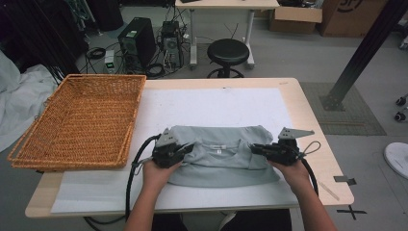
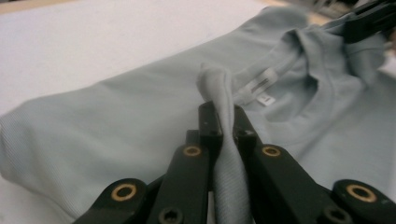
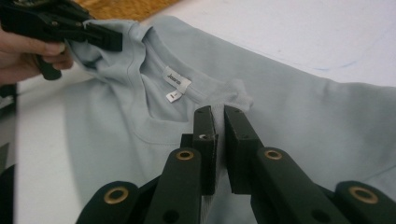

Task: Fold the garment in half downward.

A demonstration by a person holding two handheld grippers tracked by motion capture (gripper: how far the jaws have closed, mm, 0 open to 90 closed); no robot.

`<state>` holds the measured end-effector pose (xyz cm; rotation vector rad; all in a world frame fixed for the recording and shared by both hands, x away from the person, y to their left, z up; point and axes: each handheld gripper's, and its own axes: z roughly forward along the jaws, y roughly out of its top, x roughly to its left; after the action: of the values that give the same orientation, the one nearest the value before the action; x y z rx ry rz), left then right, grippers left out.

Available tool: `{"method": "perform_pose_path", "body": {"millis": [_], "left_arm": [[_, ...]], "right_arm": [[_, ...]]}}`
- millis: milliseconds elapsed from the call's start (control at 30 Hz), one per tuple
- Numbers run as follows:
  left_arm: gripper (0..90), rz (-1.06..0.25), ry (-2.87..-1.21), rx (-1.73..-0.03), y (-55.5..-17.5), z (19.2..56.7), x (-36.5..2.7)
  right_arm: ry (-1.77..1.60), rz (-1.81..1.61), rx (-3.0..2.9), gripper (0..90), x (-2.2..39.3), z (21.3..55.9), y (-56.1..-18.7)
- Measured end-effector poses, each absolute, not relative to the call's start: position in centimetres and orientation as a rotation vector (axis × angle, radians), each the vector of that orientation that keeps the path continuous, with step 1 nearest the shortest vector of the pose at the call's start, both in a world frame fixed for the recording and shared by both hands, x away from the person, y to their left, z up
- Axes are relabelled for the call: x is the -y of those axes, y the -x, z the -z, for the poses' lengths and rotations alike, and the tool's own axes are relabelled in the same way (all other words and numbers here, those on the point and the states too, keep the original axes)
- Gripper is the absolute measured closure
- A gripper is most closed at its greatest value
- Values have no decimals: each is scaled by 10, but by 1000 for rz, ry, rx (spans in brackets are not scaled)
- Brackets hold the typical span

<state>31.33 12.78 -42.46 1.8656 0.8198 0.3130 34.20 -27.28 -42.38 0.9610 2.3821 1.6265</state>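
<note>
The high view looked forward and down from above the person's edge of the pale wooden counter (image 1: 308,103), taking in its whole top. Each claw camera sat low and very near, facing along its own black jaws; all three shared the folded pale-blue cotton T-shirt's (image 1: 221,156) collar.

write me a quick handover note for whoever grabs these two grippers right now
Left gripper: shut on a pinched ridge of the light blue t-shirt, beside the left of the collar.
Right gripper: shut on the shirt fabric at the collar's other side.
The t-shirt lies part folded on the white mat, neck labels facing up. The wicker basket stands at the table's left, nothing in it.
Done: both shoulder grips taken.
Left: probably finish the fold, then likely move the shirt into the basket. Keep both grips even, so the cloth does not bunch.
</note>
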Motion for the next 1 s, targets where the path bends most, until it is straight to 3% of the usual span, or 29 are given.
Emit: {"method": "perform_pose_path", "body": {"millis": [233,367,433,500,533,833,1000], "left_arm": [[850,-258,-1782,-795,-270,439,-150],[796,-270,-1777,-763,-255,446,-159],[709,-291,-1753,-732,-248,446,-163],[533,-267,-1709,-738,-244,446,-169],[496,-271,-1680,-739,-243,447,-172],[253,-397,-1654,-773,-252,435,-182],[240,-353,-1675,-785,-262,433,-175]], "right_arm": [[-773,-1725,-2352,840,280,431,-294],[-670,-1748,-2347,840,283,438,-271],[-621,-1726,-2359,836,283,440,-261],[-584,-1715,-2362,784,284,443,-252],[-578,-1729,-2354,752,287,444,-248],[-741,-1713,-2219,637,313,433,-252],[-963,-1566,-2244,558,311,436,-271]]}}
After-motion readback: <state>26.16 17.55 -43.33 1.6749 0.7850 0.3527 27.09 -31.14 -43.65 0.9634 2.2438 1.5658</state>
